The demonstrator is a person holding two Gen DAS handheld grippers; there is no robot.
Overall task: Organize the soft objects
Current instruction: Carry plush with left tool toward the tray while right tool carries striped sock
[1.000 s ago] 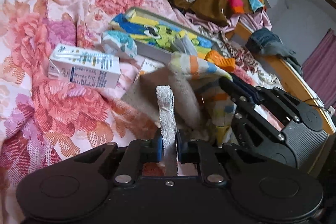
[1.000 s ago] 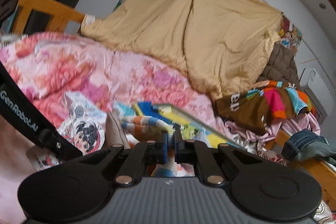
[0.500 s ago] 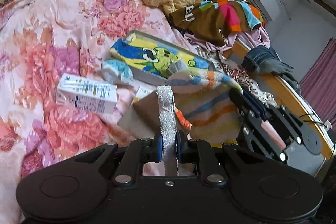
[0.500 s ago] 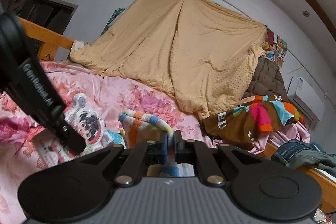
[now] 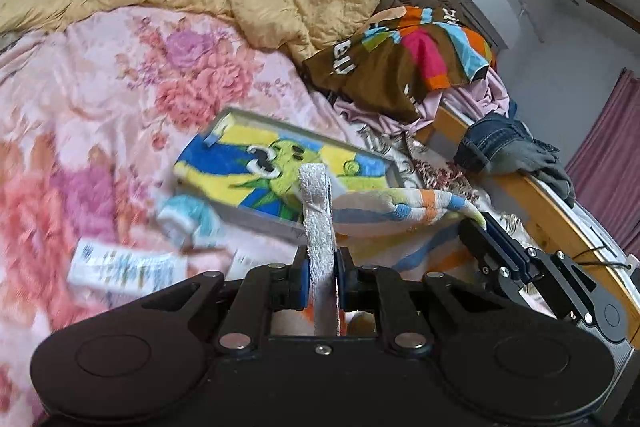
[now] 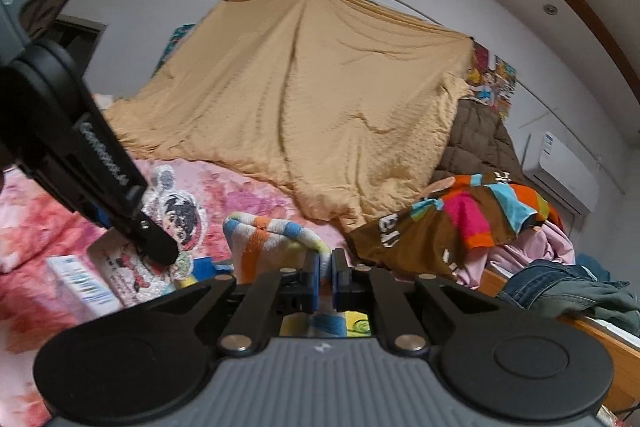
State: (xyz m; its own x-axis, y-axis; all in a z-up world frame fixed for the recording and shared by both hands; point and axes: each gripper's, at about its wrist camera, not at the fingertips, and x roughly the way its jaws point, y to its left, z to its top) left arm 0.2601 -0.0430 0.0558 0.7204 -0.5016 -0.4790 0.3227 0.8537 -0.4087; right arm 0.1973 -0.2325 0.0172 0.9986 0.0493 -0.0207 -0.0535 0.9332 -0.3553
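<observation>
Left gripper (image 5: 322, 277) is pinching one edge of the striped towel (image 5: 404, 209), jaws closed on it; right gripper (image 6: 325, 277) is clamping the other edge, jaws nearly together. Towel is hanging stretched between them above the bed (image 5: 100, 99), near its right edge. Likely mid-fold; next move calls for bringing both edges together evenly.

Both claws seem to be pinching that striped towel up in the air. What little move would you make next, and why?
Probably ease both grippers apart to draw the striped towel taut. The left gripper and right gripper each clamp an edge, yet it sags between them above the box with the cartoon towel.
</observation>
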